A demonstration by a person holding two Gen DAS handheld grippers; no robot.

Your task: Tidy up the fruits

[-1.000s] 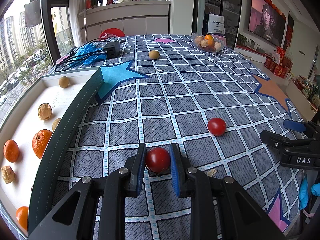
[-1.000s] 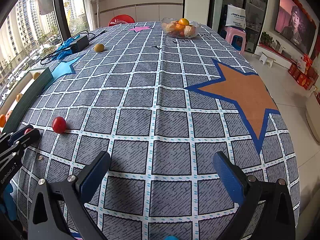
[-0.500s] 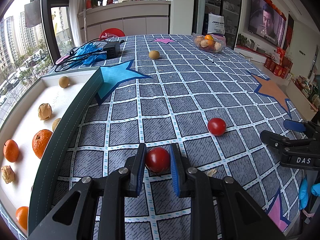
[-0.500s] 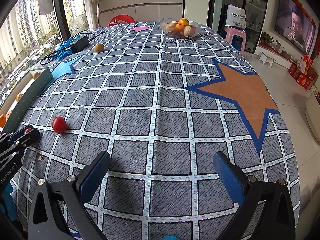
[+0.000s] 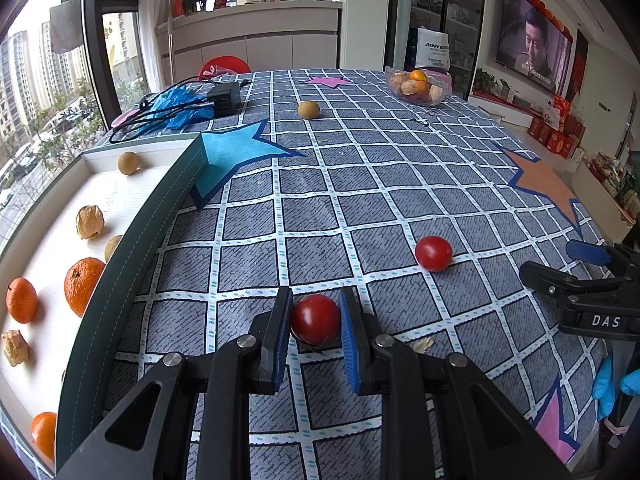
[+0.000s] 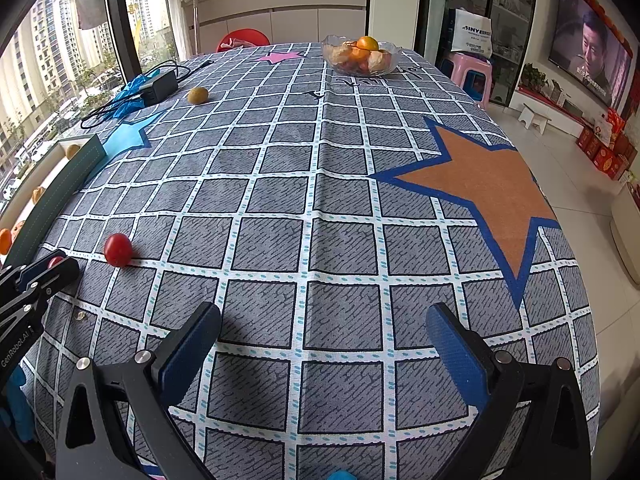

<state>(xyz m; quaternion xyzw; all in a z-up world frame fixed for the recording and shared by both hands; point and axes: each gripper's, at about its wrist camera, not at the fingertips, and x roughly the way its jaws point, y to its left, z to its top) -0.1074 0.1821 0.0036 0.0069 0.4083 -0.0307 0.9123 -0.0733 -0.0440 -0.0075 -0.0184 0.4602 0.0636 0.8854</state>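
My left gripper is shut on a red cherry tomato that rests on the tablecloth. A second red tomato lies loose to its right; it also shows in the right wrist view. A white tray with a dark green rim at the left holds oranges, walnuts and small brown fruits. My right gripper is open and empty, low over the near table edge; it shows in the left wrist view at the right.
A brown kiwi lies at the far middle of the table. A glass bowl of fruit stands at the far end. A black charger with cables and blue gloves lie at the far left. A pink stool stands beyond the table.
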